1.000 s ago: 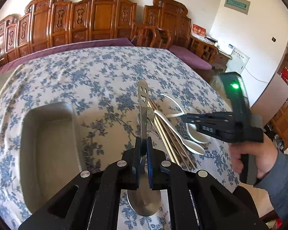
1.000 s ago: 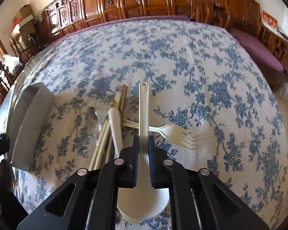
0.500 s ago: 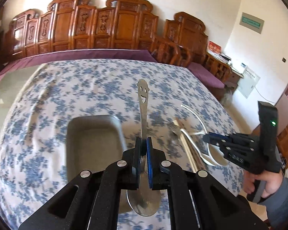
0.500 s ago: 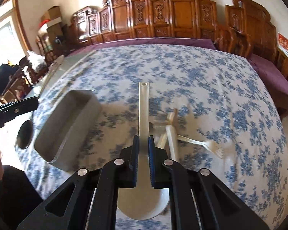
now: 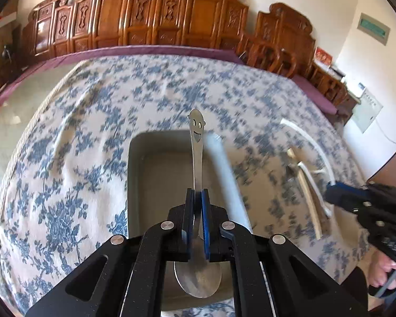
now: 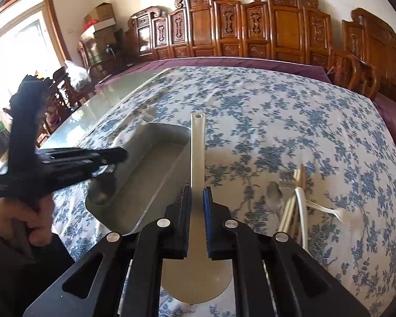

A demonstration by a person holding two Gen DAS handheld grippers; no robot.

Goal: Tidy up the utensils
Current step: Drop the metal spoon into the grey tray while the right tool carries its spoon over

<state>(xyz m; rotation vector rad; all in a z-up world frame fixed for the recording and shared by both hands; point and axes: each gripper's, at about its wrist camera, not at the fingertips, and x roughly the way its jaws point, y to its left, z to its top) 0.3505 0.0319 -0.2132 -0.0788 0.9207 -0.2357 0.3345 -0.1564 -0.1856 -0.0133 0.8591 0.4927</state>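
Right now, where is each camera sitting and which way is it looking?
Left wrist: sits on the left gripper, looking down its fingers at the metal spoon above the grey tray; the right gripper and hand show at right.
Right wrist: sits on the right gripper, looking along the white spoon; the left gripper and hand show at left.
Both share the tray, flowered tablecloth, leftover utensils and carved chairs.

I counted one grey tray (image 5: pixel 155 174) on the table. I held one metal spoon (image 5: pixel 196 158) with a smiley face and one white spoon (image 6: pixel 198 153). On the cloth lay one more metal spoon (image 6: pixel 273 194), one white fork (image 6: pixel 338 212) and some chopsticks (image 6: pixel 290 211), too blurry to count.
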